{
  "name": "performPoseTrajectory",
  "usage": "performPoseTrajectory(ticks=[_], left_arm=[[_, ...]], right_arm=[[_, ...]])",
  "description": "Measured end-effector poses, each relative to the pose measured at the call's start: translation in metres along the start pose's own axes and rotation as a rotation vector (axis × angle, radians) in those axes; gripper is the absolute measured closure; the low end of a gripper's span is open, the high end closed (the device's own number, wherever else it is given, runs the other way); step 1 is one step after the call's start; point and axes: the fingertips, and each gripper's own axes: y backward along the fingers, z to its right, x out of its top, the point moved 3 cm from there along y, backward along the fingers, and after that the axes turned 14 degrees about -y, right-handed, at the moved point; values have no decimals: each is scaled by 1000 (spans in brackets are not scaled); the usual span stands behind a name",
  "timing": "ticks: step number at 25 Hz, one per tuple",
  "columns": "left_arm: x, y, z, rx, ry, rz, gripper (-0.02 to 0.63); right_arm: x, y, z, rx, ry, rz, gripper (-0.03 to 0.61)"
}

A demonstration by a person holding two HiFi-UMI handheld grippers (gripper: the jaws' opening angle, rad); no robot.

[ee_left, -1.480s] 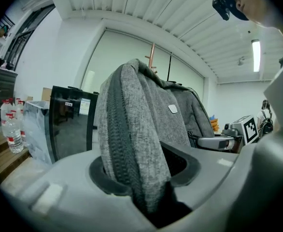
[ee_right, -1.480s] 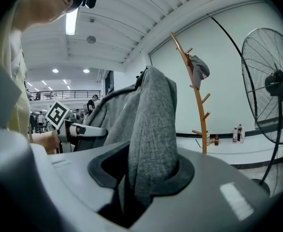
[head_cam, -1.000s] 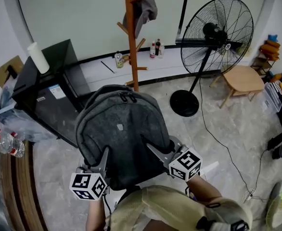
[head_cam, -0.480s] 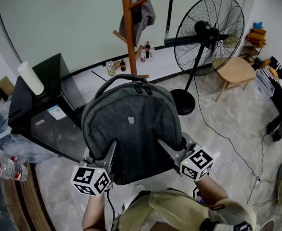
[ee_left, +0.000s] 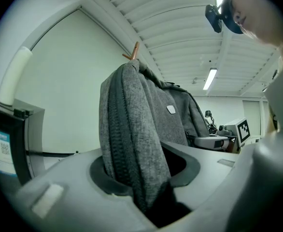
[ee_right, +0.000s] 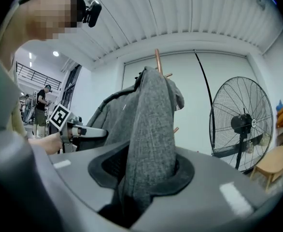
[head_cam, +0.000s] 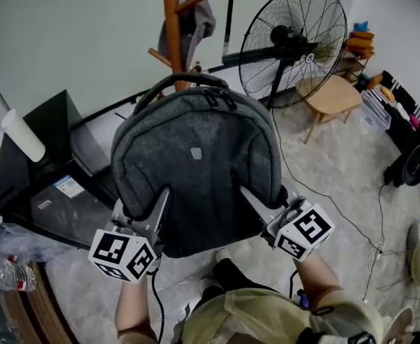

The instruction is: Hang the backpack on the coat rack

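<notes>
A grey backpack (head_cam: 194, 165) hangs in the air between my two grippers, its top handle (head_cam: 178, 84) just in front of the wooden coat rack (head_cam: 171, 20). My left gripper (head_cam: 160, 201) is shut on the backpack's lower left edge (ee_left: 132, 144). My right gripper (head_cam: 244, 198) is shut on its lower right edge (ee_right: 151, 144). In the left gripper view a peg of the rack (ee_left: 132, 51) shows above the bag. The rack's pole (ee_right: 157, 61) rises behind the bag in the right gripper view.
A grey garment (head_cam: 196, 13) hangs on the rack. A large standing fan (head_cam: 294, 38) is to the right, a small wooden stool (head_cam: 330, 99) beyond it. A black cabinet (head_cam: 45, 185) with a white roll (head_cam: 20, 135) stands at the left. A cable (head_cam: 325, 199) trails over the floor.
Both grippers have lifted the backpack up and carried it toward the coat rack. Its top handle now reaches the pole.
</notes>
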Motion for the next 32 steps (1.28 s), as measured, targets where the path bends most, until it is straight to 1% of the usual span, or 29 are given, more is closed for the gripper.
performPoseTrajectory(ticks=[6,11,17,19,26,29,32], left_arm=[[53,-33,-4,8,-90,28,449],[77,-61,-23,14,-138,54,451],[102,-102,-44,10,-174,75,451],[108,-111,-49,12,-184,76,451],[114,-126,-53,24,-217,70,451],[121,-147,-60,27,-214,55,451],[121,-158,-65,29,-207,40,451]], right_arm=[[44,-11,28,36,16,92,445],[72,-36,48,51,29,133,445],[105,-61,78,53,25,152,445],[112,-69,85,55,25,159,445],[117,-80,100,71,11,177,445],[127,-92,117,79,-4,168,445],[129,-100,128,86,-19,156,445]])
